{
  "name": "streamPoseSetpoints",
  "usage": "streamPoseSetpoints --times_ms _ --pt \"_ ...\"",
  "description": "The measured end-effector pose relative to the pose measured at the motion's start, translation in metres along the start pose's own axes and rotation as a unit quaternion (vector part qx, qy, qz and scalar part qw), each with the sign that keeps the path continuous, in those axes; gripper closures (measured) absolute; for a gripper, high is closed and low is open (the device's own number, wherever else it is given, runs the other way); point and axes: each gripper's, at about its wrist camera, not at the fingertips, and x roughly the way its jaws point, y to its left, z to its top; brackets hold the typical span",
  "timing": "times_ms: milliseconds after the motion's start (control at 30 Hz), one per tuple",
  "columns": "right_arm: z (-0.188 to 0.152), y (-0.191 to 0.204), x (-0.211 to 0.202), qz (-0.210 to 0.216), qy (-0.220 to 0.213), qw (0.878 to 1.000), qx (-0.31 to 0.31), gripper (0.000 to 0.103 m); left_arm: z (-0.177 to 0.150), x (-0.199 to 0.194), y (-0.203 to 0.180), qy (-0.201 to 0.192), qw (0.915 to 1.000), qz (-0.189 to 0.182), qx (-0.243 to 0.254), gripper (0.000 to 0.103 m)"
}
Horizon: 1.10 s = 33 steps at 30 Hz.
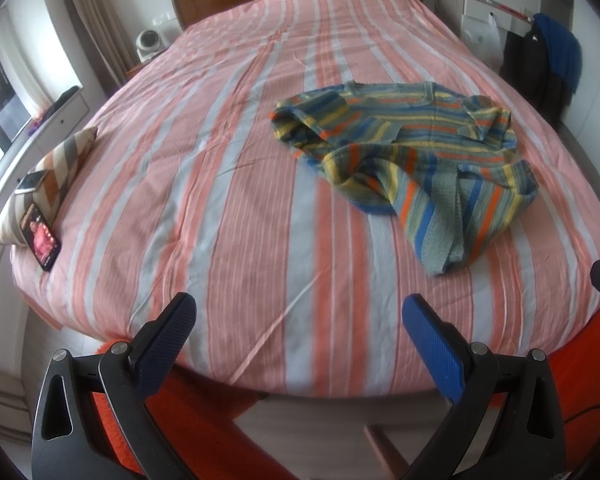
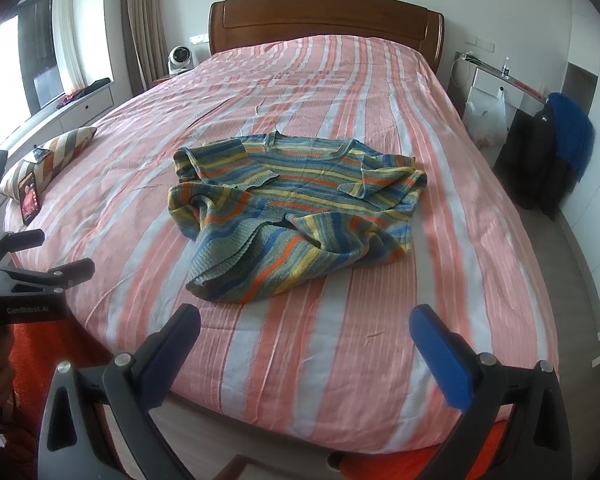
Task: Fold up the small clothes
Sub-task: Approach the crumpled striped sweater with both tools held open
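Striped knit top point(image 2: 296, 212) lies crumpled on the bed point(image 2: 340, 360), mid-frame in the right wrist view, right of centre in the left wrist view point(image 1: 412, 152). Colours: grey-green base w/ bands of blue, yellow, orange; ribbed knit texture visible. Round neckline at the upper edge, toward the headboard point(image 2: 326, 20). Upper part lies fairly flat, stripes running across the frame; lower part is bunched and twisted, w/ the hem area folded over itself so stripes there run diagonal. One sleeve at upper left of the garment is doubled back on the body; the other at right also folded inward, edges rumpled. Top sits on a pink/white striped cover, nothing touching it. Left gripper point(image 1: 300, 320) at bottom of its frame, fingers spread wide apart, holding nothing, well short of the top, near the bed's foot edge. Right gripper point(image 2: 306, 328) likewise at bottom of its frame, fingers wide apart, empty, closer to the garment's lower bunch but not touching. Left gripper also shows at the left edge of the right wrist view. Striped pillow point(image 1: 56, 164) at left edge of bed w/ a lit phone point(image 1: 40, 240) leaning at it, well apart from the top. Blue cloth over dark chair point(image 2: 568, 136) at far right.
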Motion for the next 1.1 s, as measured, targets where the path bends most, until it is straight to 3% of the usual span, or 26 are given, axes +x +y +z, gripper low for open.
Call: streamPoseSetpoints --times_ms 333,600,1100 --pt "0.002 -0.001 -0.002 -0.023 0.002 1.0 -0.008 0.0 0.0 0.0 -0.001 0.001 1.0 0.0 0.0 0.0" --pt "0.002 -0.008 0.002 -0.095 0.018 0.995 -0.025 0.0 0.0 0.002 -0.001 0.007 0.9999 -0.005 -0.005 0.0" --pt "0.001 -0.011 0.009 -0.115 0.034 0.992 -0.029 0.0 0.0 0.005 -0.002 0.011 0.9999 -0.002 0.004 0.0"
